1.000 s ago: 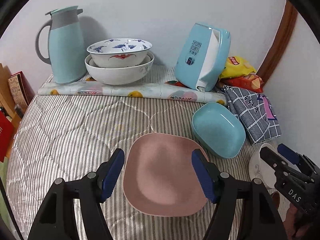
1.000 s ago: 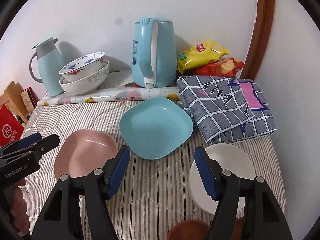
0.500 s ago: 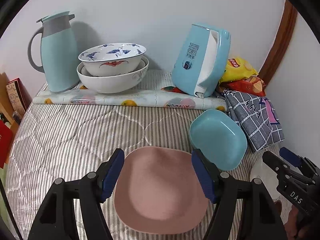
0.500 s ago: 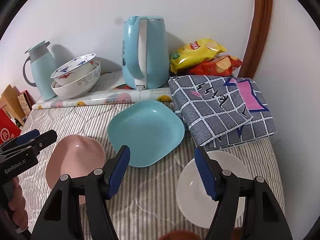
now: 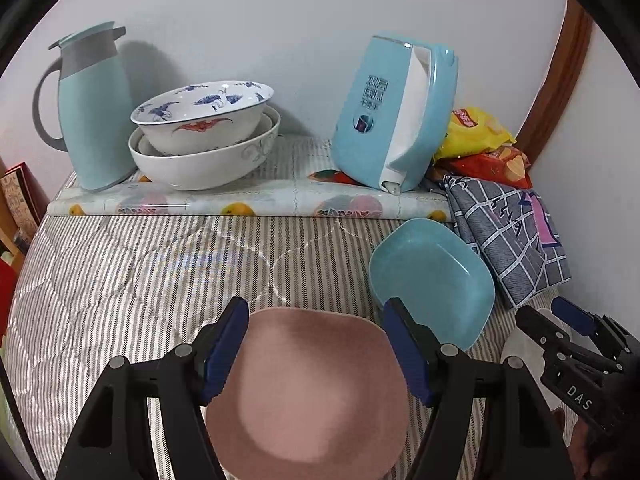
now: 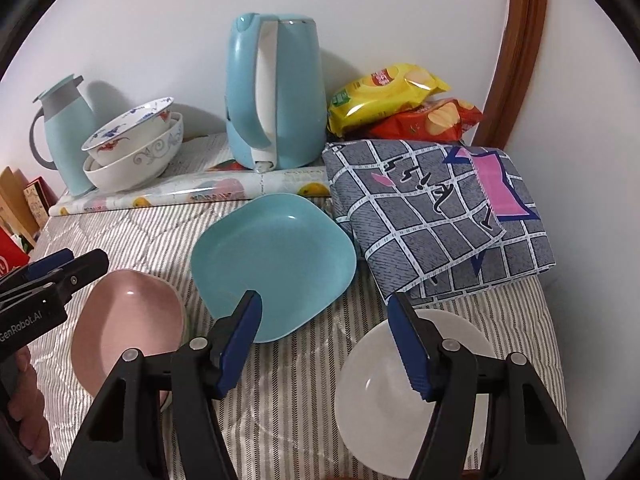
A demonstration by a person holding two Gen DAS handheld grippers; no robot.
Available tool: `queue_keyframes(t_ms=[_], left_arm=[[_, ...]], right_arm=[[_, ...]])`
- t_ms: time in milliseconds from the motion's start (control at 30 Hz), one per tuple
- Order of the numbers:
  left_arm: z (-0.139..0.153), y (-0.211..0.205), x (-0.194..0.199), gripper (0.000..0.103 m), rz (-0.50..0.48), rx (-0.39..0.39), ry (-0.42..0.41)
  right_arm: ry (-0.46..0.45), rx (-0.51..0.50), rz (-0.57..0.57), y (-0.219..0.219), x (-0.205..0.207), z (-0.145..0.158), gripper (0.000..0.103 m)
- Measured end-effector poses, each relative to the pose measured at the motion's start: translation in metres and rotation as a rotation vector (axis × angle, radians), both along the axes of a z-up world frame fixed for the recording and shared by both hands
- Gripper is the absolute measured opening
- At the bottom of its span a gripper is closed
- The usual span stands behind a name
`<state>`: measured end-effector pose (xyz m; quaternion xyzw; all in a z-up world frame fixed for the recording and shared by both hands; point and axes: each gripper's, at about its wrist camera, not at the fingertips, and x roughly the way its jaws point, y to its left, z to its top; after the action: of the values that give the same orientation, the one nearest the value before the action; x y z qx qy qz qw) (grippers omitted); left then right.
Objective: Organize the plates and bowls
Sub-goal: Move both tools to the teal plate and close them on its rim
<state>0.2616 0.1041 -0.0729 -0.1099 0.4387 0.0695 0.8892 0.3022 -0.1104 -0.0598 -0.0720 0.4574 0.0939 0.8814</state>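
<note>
Left tongs [image 5: 314,344] are seen apart, angled down over the pink plate [image 5: 316,392], which lies flat on the striped quilted surface [image 5: 132,276]; the blue pads flank the plate's far edge, and contact with the rim cannot be told. Right tongs [image 6: 326,340] are also apart, jaws having just been closing a little, with nothing gripped: bare striped cloth is seen between them, the left pad over the near edge of the teal plate [image 6: 276,256], the right pad over the far edge of the white plate [image 6: 384,392]. The teal plate sits mid-surface, between the pink and white plates, its far right corner just beside a folded grey checked cloth [image 6: 436,216]. 2 stacked bowls are seen at the back left: a blue-and-red patterned bowl [image 5: 204,116] nested in a larger white bowl [image 5: 204,160], both on a fruit-print mat [image 5: 240,200] against the wall. A pale teal thermos jug [image 5: 94,108] stands just left of the bowls, touching or nearly so. A light blue kettle [image 6: 276,92] stands on the same mat to the right. 2 snack bags are stacked behind the cloth, yellow bag [image 6: 384,88] on red bag [image 6: 432,120]. The person's hand [image 6: 28,408] is partly visible at lower left of the right view, holding the left tool.
</note>
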Motion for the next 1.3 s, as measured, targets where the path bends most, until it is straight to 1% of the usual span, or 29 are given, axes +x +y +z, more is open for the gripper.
queue_keyframes(t_ms=[167, 300, 367, 500, 600, 667, 767, 800, 833, 933, 1000, 1100, 1167, 1200, 1300], left_arm=[[-0.003, -0.003, 0.01, 0.068, -0.011, 0.003, 0.002], [-0.005, -0.006, 0.016, 0.068, -0.018, 0.006, 0.003], [-0.006, -0.007, 0.019, 0.068, -0.019, 0.008, 0.001], [-0.008, -0.004, 0.022, 0.068, -0.018, 0.006, -0.001], [-0.011, 0.002, 0.026, 0.068, -0.004, -0.015, -0.001], [-0.012, 0.003, 0.029, 0.068, -0.013, -0.03, 0.004], [-0.014, -0.002, 0.033, 0.068, -0.026, -0.024, -0.004], [-0.014, -0.004, 0.034, 0.066, -0.031, -0.024, -0.002], [-0.016, -0.006, 0.037, 0.063, -0.04, -0.022, 0.003], [-0.022, -0.014, 0.044, 0.057, -0.061, -0.014, 0.021], [-0.024, -0.019, 0.047, 0.054, -0.074, -0.011, 0.026], [-0.03, -0.025, 0.051, 0.051, -0.089, -0.011, 0.035], [-0.034, -0.032, 0.055, 0.047, -0.11, -0.001, 0.046], [-0.035, -0.033, 0.056, 0.045, -0.115, 0.002, 0.049], [-0.039, -0.037, 0.061, 0.043, -0.123, 0.004, 0.06]], right_arm=[[0.012, -0.002, 0.001, 0.0, 0.007, -0.005, 0.059], [0.023, -0.008, 0.01, 0.002, 0.013, -0.01, 0.052], [0.035, -0.007, 0.012, 0.003, 0.017, -0.013, 0.052], [0.057, 0.023, 0.015, -0.001, 0.022, -0.017, 0.052], [0.077, 0.036, 0.01, -0.004, 0.026, -0.021, 0.048], [0.092, 0.048, 0.004, -0.006, 0.029, -0.022, 0.047], [0.11, 0.075, -0.006, -0.01, 0.032, -0.024, 0.046], [0.113, 0.075, -0.009, -0.01, 0.033, -0.025, 0.044], [0.118, 0.074, -0.013, -0.01, 0.035, -0.027, 0.039], [0.154, 0.085, -0.011, -0.009, 0.039, -0.033, 0.029], [0.16, 0.081, -0.011, -0.007, 0.042, -0.037, 0.028], [0.168, 0.085, -0.027, -0.007, 0.046, -0.042, 0.027], [0.181, 0.097, -0.035, -0.007, 0.049, -0.045, 0.025], [0.188, 0.1, -0.039, -0.007, 0.052, -0.048, 0.022], [0.193, 0.099, -0.045, -0.004, 0.056, -0.05, 0.02]])
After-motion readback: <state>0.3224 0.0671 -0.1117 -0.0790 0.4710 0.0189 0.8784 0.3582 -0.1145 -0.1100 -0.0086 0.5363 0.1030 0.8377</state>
